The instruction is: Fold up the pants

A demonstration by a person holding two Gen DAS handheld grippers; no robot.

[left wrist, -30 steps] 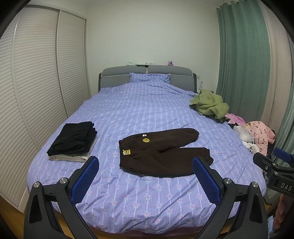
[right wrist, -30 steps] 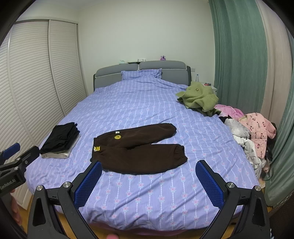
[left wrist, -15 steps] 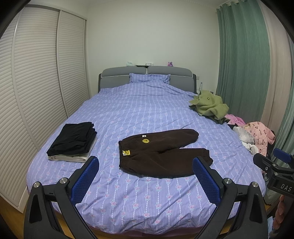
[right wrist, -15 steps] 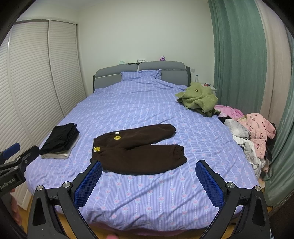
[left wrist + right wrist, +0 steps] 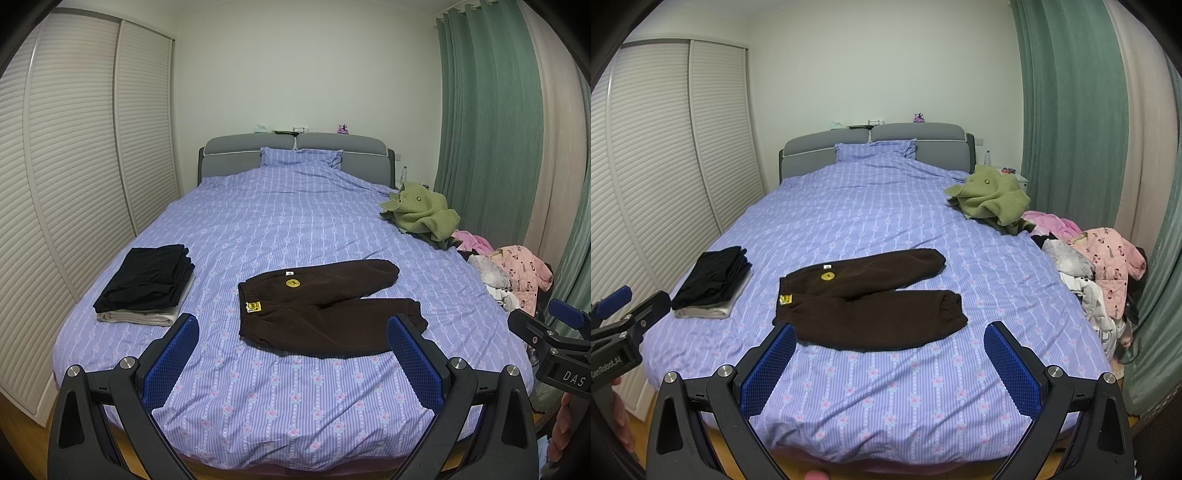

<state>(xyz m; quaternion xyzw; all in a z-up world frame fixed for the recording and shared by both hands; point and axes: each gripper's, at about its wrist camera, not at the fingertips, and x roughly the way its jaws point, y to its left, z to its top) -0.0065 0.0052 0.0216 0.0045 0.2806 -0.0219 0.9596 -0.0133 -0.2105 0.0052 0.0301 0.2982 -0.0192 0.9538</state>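
At the bed's (image 5: pixel 295 229) left edge sits a folded dark stack (image 5: pixel 146 273). Mid-bed lie the brown pants (image 5: pixel 325 306) — flat, waistband left, legs splayed right. They look soft, fleecy and light, likely limp when lifted; the waistband corners and cuffs seem the best holds. Left gripper (image 5: pixel 291 363) and right gripper (image 5: pixel 890 367) both gape wide, empty, short of the cloth.

L gripper (image 5: pixel 291 363) & R gripper (image 5: pixel 888 365) are both hovering at the foot of the bed (image 5: pixel 295 413), side by side, jaws gaping wide, gripping nothing, pointing twd its headboard end.
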